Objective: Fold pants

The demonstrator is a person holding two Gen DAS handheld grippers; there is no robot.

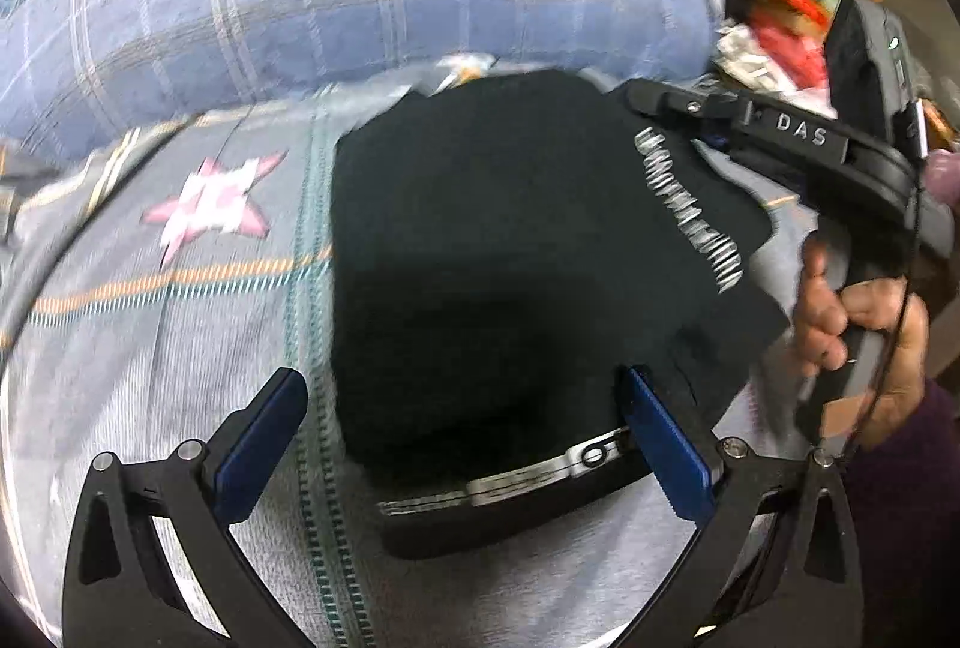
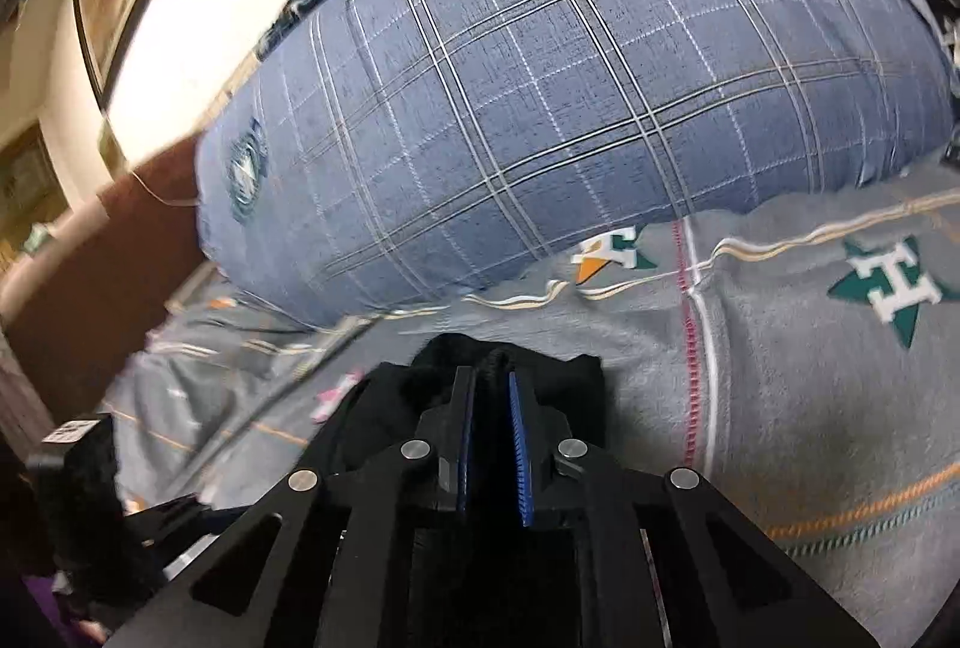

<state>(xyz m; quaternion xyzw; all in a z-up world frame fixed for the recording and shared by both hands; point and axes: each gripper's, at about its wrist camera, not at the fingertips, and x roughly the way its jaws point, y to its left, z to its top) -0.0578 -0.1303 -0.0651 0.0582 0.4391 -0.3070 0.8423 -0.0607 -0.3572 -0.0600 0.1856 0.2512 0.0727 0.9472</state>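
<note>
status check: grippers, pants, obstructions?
Left gripper open, straddling the waistband. Right gripper shut on black pants, folded on the bedsheet. Blue plaid pillow beyond, not obstructing.

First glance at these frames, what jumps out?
The black pants, a dark block mid-bed on the grey star-print bedsheet. Behind them bulks a blue plaid pillow. The right hand-held gripper is pinched on a pants edge; the left hand-held gripper is open over the waistband.
</note>
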